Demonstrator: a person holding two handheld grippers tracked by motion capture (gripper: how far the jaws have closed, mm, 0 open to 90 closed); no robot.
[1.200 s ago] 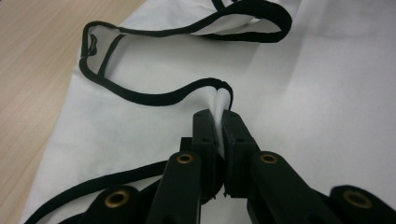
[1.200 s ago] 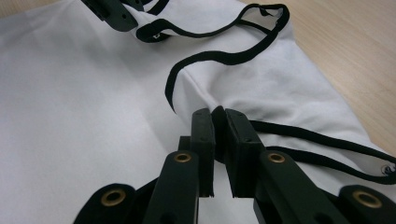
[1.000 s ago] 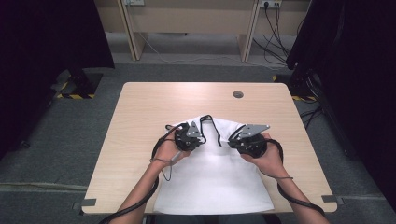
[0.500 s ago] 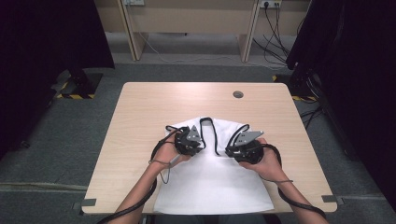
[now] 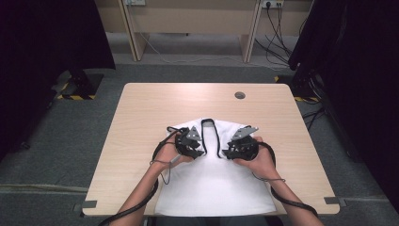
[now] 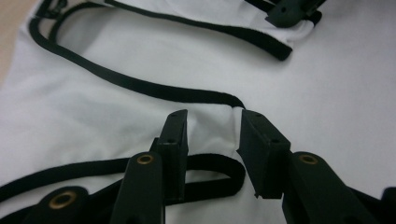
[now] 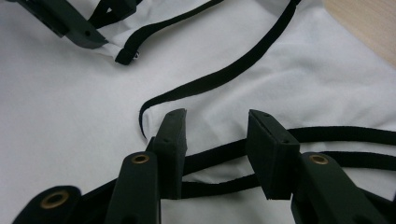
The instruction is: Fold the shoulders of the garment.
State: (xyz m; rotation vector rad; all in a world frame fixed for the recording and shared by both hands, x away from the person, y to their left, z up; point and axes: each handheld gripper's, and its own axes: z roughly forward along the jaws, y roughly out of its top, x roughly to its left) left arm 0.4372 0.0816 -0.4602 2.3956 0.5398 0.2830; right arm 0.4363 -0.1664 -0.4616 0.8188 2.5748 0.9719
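Grey carpet and dark curtains frame a pale wooden counter [image 5: 141, 122] with a small round grommet hole [image 5: 240, 95] near its far edge. On its near half, spread flat and running to the front edge, lies a white garment [image 5: 214, 183] trimmed in black. It looks like a sleeveless top: plain white cloth with narrow black binding [image 5: 210, 136] that loops around the neckline and armholes at the far end, where both hands work.

Judged from its folds, the garment is light, limp and thin. It will not hold a shape, should drag easily across the smooth wood, and may bunch or slip if pinched through one layer alone. The black binding is the firmer part and the sensible place to grip, at the shoulder straps on either side of the neck.

The left gripper [image 6: 212, 135] sits low over the cloth, its jaws having just been opening; they now stand partly apart with a ridge of white fabric and a strap of black trim [image 6: 205, 175] between them, the pads not pressing on it. The right gripper [image 7: 215, 135] mirrors this: jaws just opened to a moderate gap astride two black straps [image 7: 219, 170], holding nothing. Each gripper view catches the other's jaws at its top edge.
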